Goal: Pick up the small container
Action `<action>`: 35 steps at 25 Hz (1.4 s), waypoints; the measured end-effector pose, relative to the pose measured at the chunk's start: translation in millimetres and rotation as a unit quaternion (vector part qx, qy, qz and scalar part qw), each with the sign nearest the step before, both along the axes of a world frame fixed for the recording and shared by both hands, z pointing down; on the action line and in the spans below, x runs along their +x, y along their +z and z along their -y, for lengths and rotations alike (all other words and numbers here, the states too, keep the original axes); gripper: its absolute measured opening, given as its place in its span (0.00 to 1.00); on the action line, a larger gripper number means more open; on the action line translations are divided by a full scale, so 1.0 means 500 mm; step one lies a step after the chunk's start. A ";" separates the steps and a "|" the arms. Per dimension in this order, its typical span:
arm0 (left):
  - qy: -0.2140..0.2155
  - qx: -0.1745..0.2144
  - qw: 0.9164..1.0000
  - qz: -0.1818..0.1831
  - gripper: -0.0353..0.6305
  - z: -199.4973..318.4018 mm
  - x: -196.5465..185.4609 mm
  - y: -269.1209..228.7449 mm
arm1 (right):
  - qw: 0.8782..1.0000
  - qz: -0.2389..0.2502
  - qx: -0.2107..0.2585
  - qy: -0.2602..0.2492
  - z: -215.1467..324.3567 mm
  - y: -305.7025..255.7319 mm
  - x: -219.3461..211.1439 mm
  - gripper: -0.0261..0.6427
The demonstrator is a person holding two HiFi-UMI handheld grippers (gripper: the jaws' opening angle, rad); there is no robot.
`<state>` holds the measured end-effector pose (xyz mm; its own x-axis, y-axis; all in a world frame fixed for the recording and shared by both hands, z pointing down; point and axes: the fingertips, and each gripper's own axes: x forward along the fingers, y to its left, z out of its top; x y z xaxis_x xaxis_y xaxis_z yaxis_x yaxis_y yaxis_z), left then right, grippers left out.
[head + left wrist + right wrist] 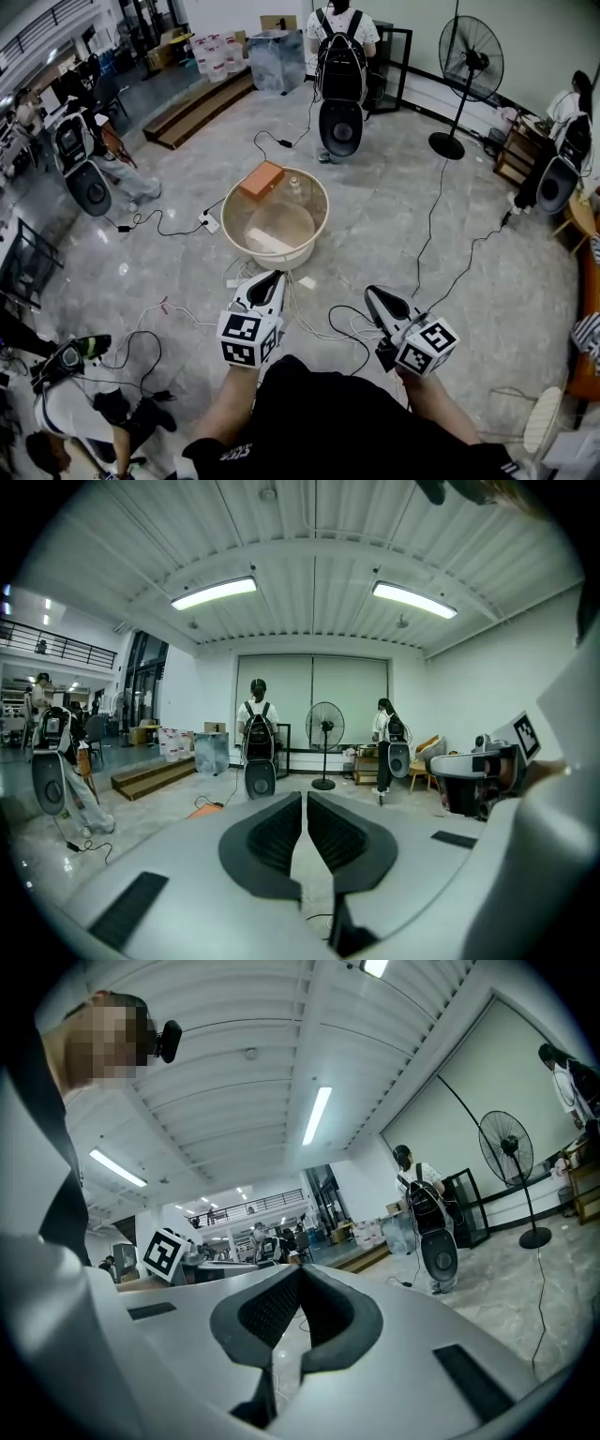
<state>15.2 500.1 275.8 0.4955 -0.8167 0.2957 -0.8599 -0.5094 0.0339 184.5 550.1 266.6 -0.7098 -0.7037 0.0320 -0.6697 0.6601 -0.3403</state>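
Note:
A round beige basin (319, 208) stands on the floor ahead of me. An orange box (262, 179) rests at its far left rim, and it also shows as an orange box (202, 809) in the left gripper view. A small clear container (295, 187) stands inside near the far rim, and a flat white piece (266, 242) lies on the bottom. My left gripper (274, 277) is held short of the basin's near rim, jaws shut and empty (305, 801). My right gripper (373, 293) hangs further right, away from the basin, also shut with nothing between its pads (300, 1275).
Cables (441, 211) and a power strip (210, 222) trail over the grey tiled floor around the basin. A person with a backpack (339, 56) stands beyond it. A standing fan (466, 80) is at the back right, a low wooden platform (197, 108) at the back left.

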 end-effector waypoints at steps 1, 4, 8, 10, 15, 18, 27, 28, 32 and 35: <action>-0.002 0.000 1.000 0.000 0.10 0.003 0.001 0.003 | 1.000 0.000 -0.004 0.001 0.005 0.006 0.007 0.06; -0.009 -0.004 1.000 -0.006 0.10 0.022 -0.012 0.017 | 1.000 -0.007 -0.012 0.004 0.028 0.021 0.018 0.06; -0.013 -0.013 0.999 -0.032 0.10 0.063 -0.030 0.033 | 1.000 -0.016 -0.020 0.011 0.078 0.039 0.018 0.06; -0.013 -0.015 0.999 -0.035 0.10 0.097 -0.037 0.042 | 0.999 -0.021 -0.023 0.010 0.111 0.043 0.014 0.06; -0.012 -0.025 0.998 -0.050 0.10 0.229 -0.073 0.067 | 0.999 -0.025 -0.034 0.018 0.226 0.065 -0.011 0.06; -0.007 -0.020 0.998 -0.055 0.10 0.312 -0.100 0.059 | 0.998 -0.027 -0.045 0.022 0.298 0.077 -0.040 0.06; 0.015 -0.021 0.998 -0.053 0.10 0.526 -0.179 0.066 | 0.997 -0.034 -0.063 0.019 0.501 0.083 -0.168 0.06; 0.015 -0.023 0.998 -0.053 0.10 0.542 -0.192 0.071 | 0.997 -0.035 -0.065 0.019 0.518 0.087 -0.180 0.06; 0.013 -0.026 0.998 -0.055 0.10 0.604 -0.249 0.075 | 0.997 -0.034 -0.067 0.015 0.586 0.096 -0.232 0.06; 0.016 -0.023 0.998 -0.051 0.10 0.644 -0.293 0.076 | 0.997 -0.031 -0.069 0.013 0.631 0.100 -0.283 0.06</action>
<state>-131.5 178.3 313.6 0.5503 -0.7868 0.2795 -0.8343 -0.5318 0.1457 42.9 234.4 316.7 -0.6843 -0.7083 0.1732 -0.7093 0.5915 -0.3835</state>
